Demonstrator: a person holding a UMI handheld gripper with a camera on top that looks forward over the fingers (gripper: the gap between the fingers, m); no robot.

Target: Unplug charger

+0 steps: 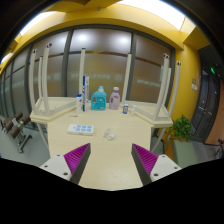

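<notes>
Gripper view shows, from left to right, a flat white strip-like item (81,128) on the smooth pale table (110,150), a teal bottle (98,98) and a pink bottle (115,97) further back, and a leafy plant (183,127) beyond the table's right end. The gripper (111,160) hangs spread and empty above the tabletop, its magenta pads (76,156) well apart. No charger can be made out for certain; the white item may be a power strip, so the unplugging looks not yet begun.

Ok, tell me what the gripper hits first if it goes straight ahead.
Likely nothing soon: the open gripper faces bare table. Farther on stand the blue bottle and pink bottle; depth is unclear.
</notes>
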